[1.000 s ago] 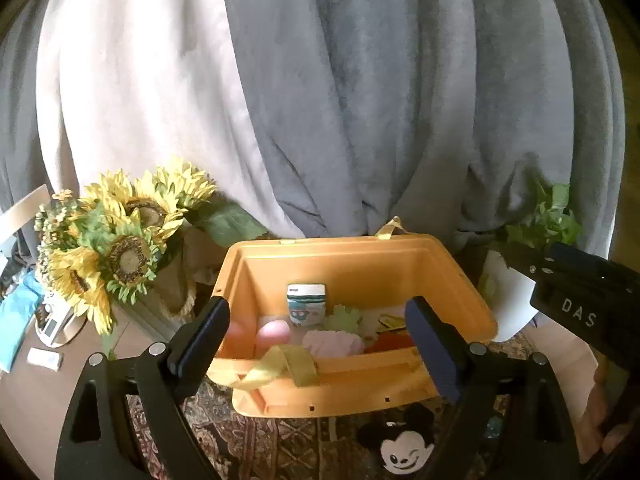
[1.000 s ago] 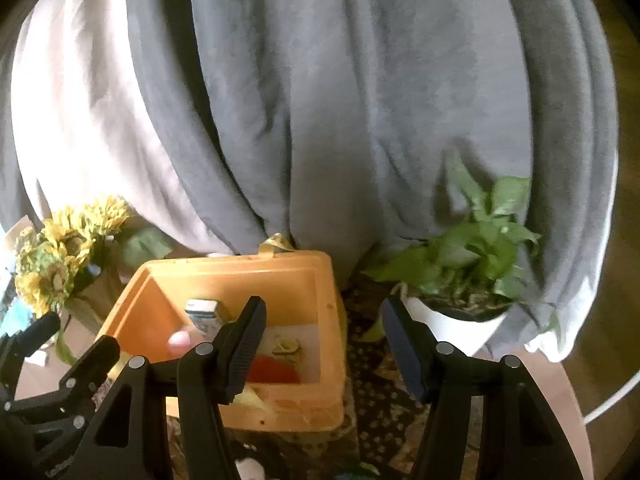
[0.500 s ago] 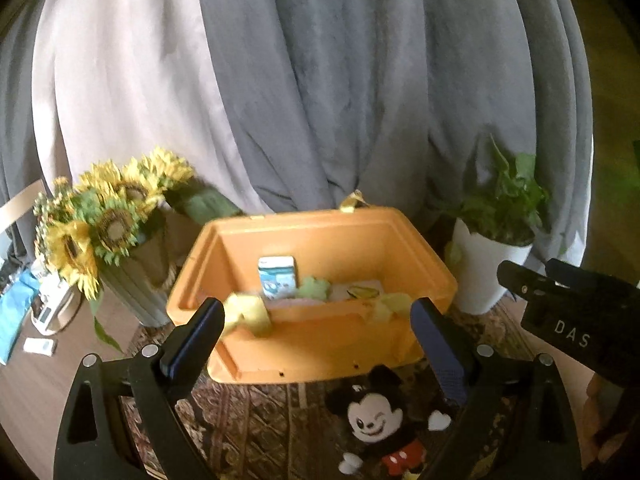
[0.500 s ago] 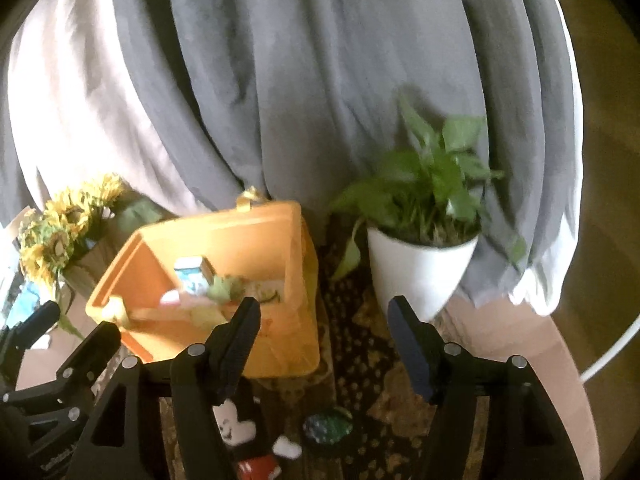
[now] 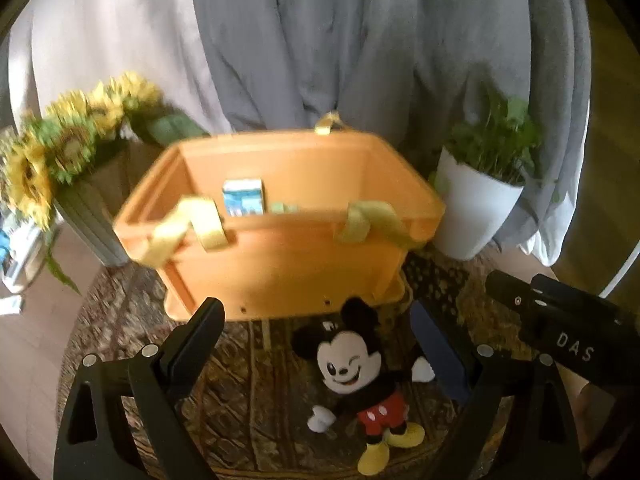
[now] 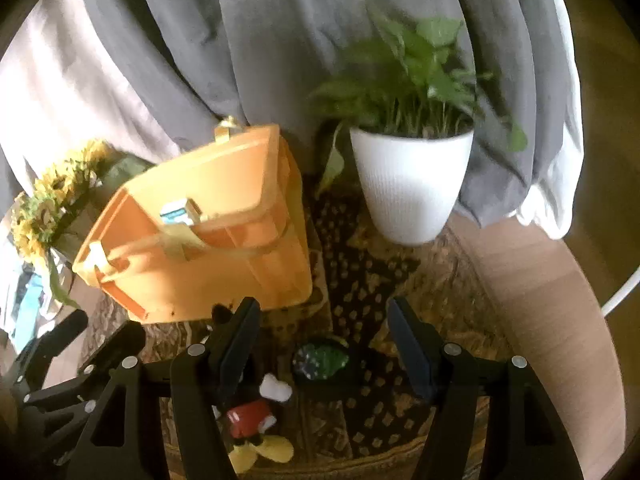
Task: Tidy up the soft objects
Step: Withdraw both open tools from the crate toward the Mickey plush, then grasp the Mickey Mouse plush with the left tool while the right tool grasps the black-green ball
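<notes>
Underfoot, so to speak, a patterned brown rug (image 5: 256, 396) covers a round wooden counter (image 6: 552, 312), and grey and pale curtains (image 5: 360, 40) fill the upper half of both views. An orange bin (image 5: 288, 264) with yellow straps sits mid-frame in the left wrist view; a small blue-and-white carton (image 5: 243, 197) stands inside against its back wall. Sunflowers (image 5: 68, 148) stand at the left edge, and a white pot with a green plant (image 6: 408, 184) at the right.

Compared with a second ago, both cameras have pulled back and up: the bin then filled the lower centre and its contents showed, whereas now its front wall is in view and the Mickey Mouse plush (image 5: 356, 376) lies whole on the rug in front of it.

The left tool (image 5: 316, 356) is spread wide, empty, its fingers on either side of the plush in the picture. The right tool (image 6: 324, 344) is likewise wide and empty.

Only the right wrist view shows a dark green round object (image 6: 320, 360) on the rug between its fingers, and there the plush is half hidden behind the left finger. Only the left wrist view shows the plush's winking face.
</notes>
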Demonstrator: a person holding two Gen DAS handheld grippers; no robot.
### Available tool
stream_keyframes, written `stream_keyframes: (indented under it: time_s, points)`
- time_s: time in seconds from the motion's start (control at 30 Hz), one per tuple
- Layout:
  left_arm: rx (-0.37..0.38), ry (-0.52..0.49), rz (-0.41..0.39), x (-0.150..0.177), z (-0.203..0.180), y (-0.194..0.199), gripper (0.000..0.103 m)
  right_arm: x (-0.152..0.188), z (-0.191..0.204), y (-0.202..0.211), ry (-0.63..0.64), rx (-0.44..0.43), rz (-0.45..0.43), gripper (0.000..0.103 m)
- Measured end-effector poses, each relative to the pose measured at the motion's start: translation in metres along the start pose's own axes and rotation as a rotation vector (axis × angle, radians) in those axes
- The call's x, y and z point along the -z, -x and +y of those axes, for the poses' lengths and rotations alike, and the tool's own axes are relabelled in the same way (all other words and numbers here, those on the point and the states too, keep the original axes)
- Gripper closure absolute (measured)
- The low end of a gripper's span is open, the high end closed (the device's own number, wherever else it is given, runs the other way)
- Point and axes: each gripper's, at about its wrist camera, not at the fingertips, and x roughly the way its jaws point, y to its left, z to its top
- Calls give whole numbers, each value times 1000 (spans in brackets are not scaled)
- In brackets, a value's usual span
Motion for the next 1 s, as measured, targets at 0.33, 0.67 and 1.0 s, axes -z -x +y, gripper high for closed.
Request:
stream_keyframes:
  time_s: [0.33,0.67,1.0]
  points:
    - [44,10,143,17,1,-38,8,20,-6,-33,-51,-11,131,36]
    - [99,6,233,30,-2,-71,8,28,-13,-59,-98,-19,217,36]
    - [124,25,295,36,-1,-98,13,30,-20,-74,-154,-41,240,36]
